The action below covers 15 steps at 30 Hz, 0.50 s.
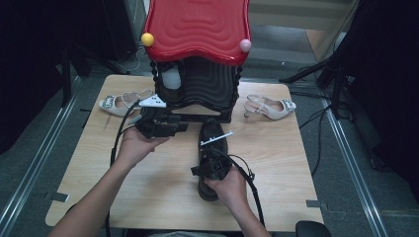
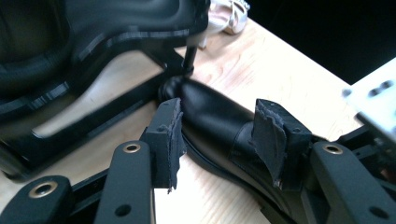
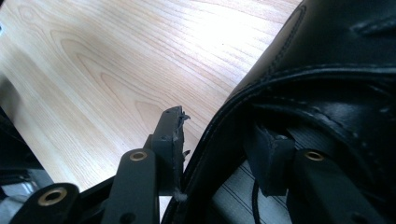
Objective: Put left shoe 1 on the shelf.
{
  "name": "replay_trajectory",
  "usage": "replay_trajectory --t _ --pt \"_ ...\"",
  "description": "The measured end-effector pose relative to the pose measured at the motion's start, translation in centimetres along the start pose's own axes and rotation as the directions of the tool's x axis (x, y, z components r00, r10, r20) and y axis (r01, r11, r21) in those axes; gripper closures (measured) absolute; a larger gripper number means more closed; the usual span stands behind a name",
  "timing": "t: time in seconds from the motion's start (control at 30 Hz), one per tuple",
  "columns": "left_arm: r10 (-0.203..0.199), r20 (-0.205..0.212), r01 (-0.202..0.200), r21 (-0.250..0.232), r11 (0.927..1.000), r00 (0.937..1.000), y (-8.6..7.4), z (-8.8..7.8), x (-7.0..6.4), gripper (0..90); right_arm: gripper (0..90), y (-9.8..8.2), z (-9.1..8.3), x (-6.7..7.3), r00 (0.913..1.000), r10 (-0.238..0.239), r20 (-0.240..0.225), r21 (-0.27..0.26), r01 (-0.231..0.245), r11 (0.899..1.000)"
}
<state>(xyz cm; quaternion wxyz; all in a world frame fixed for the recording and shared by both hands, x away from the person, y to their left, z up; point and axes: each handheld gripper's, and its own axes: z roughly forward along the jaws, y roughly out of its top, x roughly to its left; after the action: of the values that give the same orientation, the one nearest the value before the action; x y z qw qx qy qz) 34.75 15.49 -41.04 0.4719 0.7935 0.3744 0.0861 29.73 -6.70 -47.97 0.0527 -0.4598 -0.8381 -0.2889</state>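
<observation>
Right tool (image 1: 213, 165) pinches black shoe (image 1: 213, 143) collar, toe toward rack (image 1: 197, 94) (long axis front-back); left tool (image 1: 170, 123) spread, empty, hovering near toe.

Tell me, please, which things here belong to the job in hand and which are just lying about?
In the job: black shoe, right gripper astride its collar, left gripper, shoe rack.
Lying about: left pale sandal, right pale sandal.

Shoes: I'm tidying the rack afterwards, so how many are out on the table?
3: a black shoe mid-table at the right gripper, and a pale slingback at each far side. The rack may hide more.
</observation>
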Motion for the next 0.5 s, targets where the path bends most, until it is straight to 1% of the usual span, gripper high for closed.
replay_trajectory --t 0.07,0.17,0.23,0.27,0.3,0.33,0.37,0.43,0.5 --pt "0.018 0.001 -0.018 -0.001 0.9998 0.9998 0.9 -0.5 0.0 52.5 60.8 0.0 0.0 0.1 1.0 0.002 0.006 0.002 -0.002 1.0" --pt "0.043 -0.002 -0.043 -0.013 0.999 0.9991 2.6 -1.3 -0.1 51.5 60.8 0.0 0.1 0.0 1.0 0.003 -0.003 0.0 -0.003 1.0" --pt "0.041 0.005 -0.041 -0.021 0.9989 0.9992 3.6 -1.7 -0.1 51.6 60.4 0.0 0.1 0.0 1.0 -0.003 -0.007 -0.007 0.003 1.0" --pt "0.05 0.006 -0.05 -0.021 0.9985 0.9987 4.2 -2.0 -0.1 53.5 60.5 -0.1 0.0 -0.1 0.9999 0.004 -0.011 -0.018 -0.005 1.0" --pt "0.054 0.009 -0.054 -0.018 0.9984 0.9985 4.7 -2.2 0.0 53.5 60.5 -0.1 0.0 -0.1 0.9999 0.004 -0.011 -0.018 -0.005 1.0" --pt "0.05 0.017 -0.05 -0.025 0.9984 0.9986 5.4 -2.5 0.1 55.1 60.6 -0.2 0.0 0.0 1.0 -0.002 -0.007 -0.019 0.002 1.0" --pt "0.053 0.022 -0.052 -0.026 0.9983 0.9984 6.0 -2.7 0.2 57.5 60.6 -0.2 0.0 0.1 1.0 0.002 0.001 -0.023 -0.002 1.0" --pt "0.066 0.025 -0.065 -0.025 0.9976 0.9975 7.0 -3.0 0.4 61.2 61.0 -0.1 0.0 0.0 0.9999 0.011 0.0 -0.028 -0.011 1.0" --pt "0.062 0.033 -0.061 -0.023 0.9979 0.9975 7.9 -3.3 0.6 64.7 60.7 -0.1 0.0 0.0 0.9998 0.017 0.006 -0.026 -0.017 1.0"
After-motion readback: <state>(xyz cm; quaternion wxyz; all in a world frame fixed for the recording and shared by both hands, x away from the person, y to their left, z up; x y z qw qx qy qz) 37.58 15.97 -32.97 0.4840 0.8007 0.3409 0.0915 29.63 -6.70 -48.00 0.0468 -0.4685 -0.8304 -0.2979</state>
